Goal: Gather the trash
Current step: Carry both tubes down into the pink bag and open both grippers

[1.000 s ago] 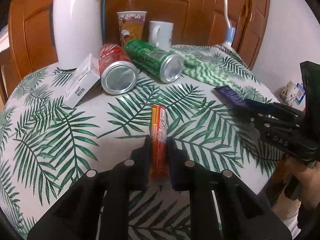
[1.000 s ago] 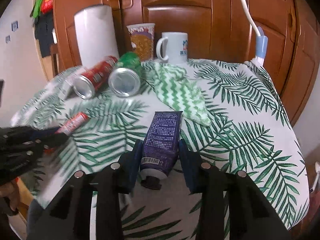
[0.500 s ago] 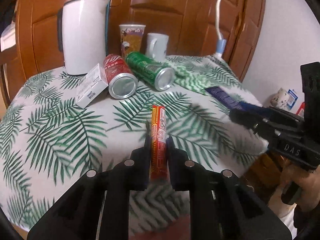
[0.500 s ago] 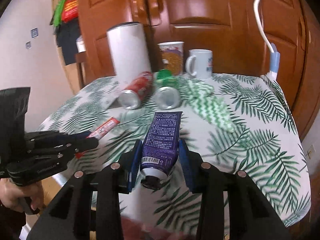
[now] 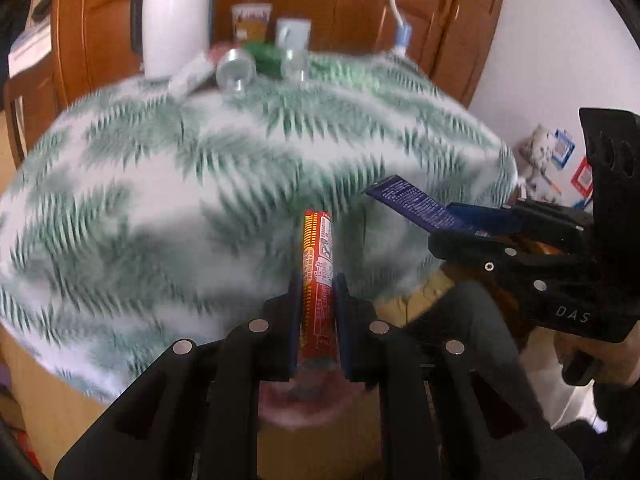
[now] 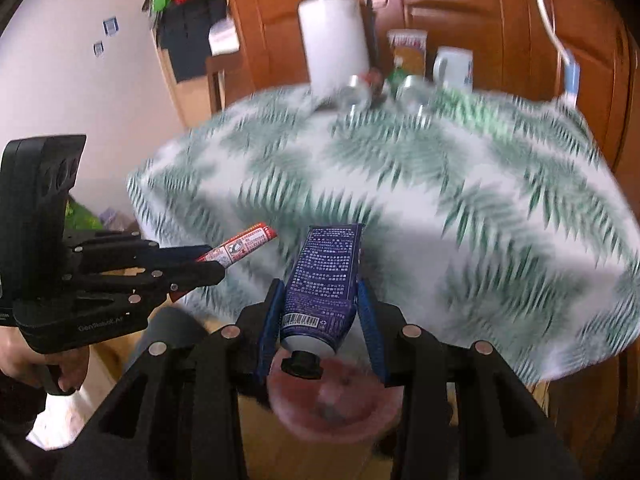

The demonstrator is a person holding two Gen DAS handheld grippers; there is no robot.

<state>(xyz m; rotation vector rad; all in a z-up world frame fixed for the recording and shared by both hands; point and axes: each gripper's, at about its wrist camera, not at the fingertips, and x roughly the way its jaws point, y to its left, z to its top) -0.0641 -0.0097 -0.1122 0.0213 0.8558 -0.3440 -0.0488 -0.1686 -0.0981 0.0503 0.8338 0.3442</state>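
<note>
Trash is partly gathered, judging by what each hand carries off the table (image 5: 120,184). Off its near edge, the left gripper (image 5: 318,300) is clamped on a thin red-and-yellow wrapped stick (image 5: 318,264), glossy and printed, held lengthwise between the jaws. Beside it, the right gripper (image 6: 320,304) pinches a dark blue tube (image 6: 326,276), soft-sided and flat at the crimped end, black cap (image 6: 301,364) pointing back toward the handle. Below the tube sits a blurred pinkish round bowl-like shape (image 6: 332,396), perhaps the bin; I cannot tell.

Neither piece is dropped yet. Left at the table's far side: two aluminium cans on their sides, one red (image 5: 234,68) and one green (image 5: 266,58), and a small white carton (image 5: 190,76). Past them stand a smooth white kettle (image 5: 174,20), a printed paper cup (image 5: 251,22) and a ceramic mug (image 5: 293,34). A leaf-print cloth covers the table.
</note>
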